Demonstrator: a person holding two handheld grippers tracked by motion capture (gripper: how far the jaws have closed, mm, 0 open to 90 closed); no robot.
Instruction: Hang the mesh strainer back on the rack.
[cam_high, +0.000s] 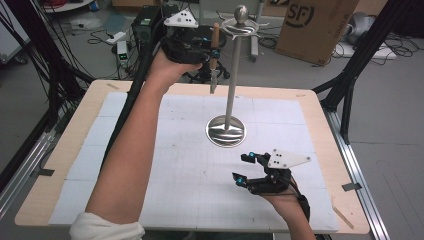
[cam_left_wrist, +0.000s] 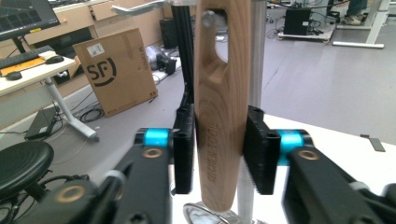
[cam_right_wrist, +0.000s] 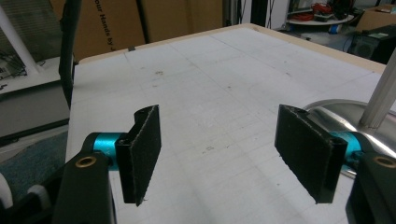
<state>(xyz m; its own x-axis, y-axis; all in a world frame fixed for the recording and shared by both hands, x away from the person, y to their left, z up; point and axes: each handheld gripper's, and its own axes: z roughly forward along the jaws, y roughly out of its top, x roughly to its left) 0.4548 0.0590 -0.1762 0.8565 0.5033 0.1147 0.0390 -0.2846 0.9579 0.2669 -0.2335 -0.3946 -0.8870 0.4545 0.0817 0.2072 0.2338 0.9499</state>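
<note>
Between ribbed black pads, smooth wooden handle beside polished steel stand

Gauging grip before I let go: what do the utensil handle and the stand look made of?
Handle: looks like light unvarnished wood, with visible grain and a matte face bearing stamped lettering. Stand: apparently polished metal, likely steel; its round base reflects like a mirror and the pole has a brushed silver sheen.

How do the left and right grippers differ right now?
The left gripper is raised beside the steel stand; the right gripper sits low over the table. The left has a wooden-handled utensil hanging between its jaws, with a slight gap at one pad; the right's open jaws are empty. Both have black pads and blue collars.
</note>
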